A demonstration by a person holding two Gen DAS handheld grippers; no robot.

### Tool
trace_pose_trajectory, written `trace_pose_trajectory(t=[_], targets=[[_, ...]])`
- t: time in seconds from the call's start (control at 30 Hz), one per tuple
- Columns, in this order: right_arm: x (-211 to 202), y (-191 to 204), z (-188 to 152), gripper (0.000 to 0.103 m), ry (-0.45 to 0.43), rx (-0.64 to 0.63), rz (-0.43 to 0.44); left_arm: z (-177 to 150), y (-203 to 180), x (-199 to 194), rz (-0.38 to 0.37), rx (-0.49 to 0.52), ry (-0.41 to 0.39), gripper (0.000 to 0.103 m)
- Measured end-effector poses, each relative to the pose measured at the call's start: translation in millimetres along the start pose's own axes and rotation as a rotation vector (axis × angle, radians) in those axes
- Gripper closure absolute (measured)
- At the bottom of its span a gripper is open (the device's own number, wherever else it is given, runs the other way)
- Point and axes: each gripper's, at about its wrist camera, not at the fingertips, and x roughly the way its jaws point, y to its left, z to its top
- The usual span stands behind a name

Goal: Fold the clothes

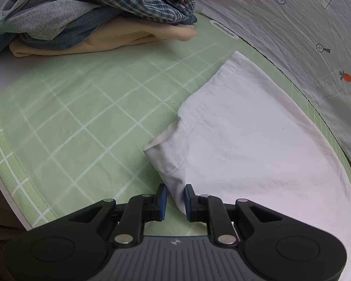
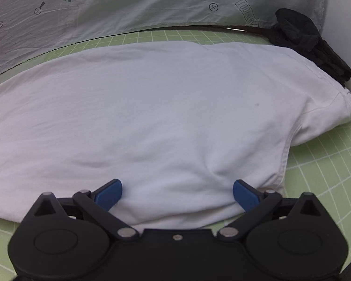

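A white garment [image 1: 245,128] lies spread on the green grid mat [image 1: 82,117]. My left gripper [image 1: 175,199] is shut on its folded hem corner at the near left edge. In the right wrist view the same white garment [image 2: 163,105] fills the middle. My right gripper [image 2: 177,195] is open, its blue pads [image 2: 110,194] resting on the cloth near its front edge, with fabric bulging between them.
A pile of clothes [image 1: 93,11], plaid, grey, denim and beige, sits at the far left. A pale printed sheet [image 1: 304,35] with carrot marks borders the mat at the back. A black cloth [image 2: 308,44] lies at the far right corner.
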Motion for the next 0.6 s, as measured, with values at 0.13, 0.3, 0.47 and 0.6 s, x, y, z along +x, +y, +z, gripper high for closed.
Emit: trace_pose_trajectory(t=[0.13,0.3,0.47,0.6], targets=[[-0.5,-1.2,-8.4,0.0,-0.012,0.022,-0.002,1.1,-1.5,-1.2,-0.02,-0.002,-0.005,0.05],[-0.1,1.0,-10.9,0.0,-0.028,0.021,-0.013,1.6,-2.6,-6.7,0.039,0.016,-0.052,0.024],[-1.6,0.9,-11.6,0.0,-0.029,0.023,-0.015,3.9,3.1,-1.6,0.025,0.01,-0.05,0.024],[-1.5,1.0,-11.6,0.0,-0.031,0.025,-0.016,5.2,-1.5,2.0,0.005,0.018,-0.064,0.024]])
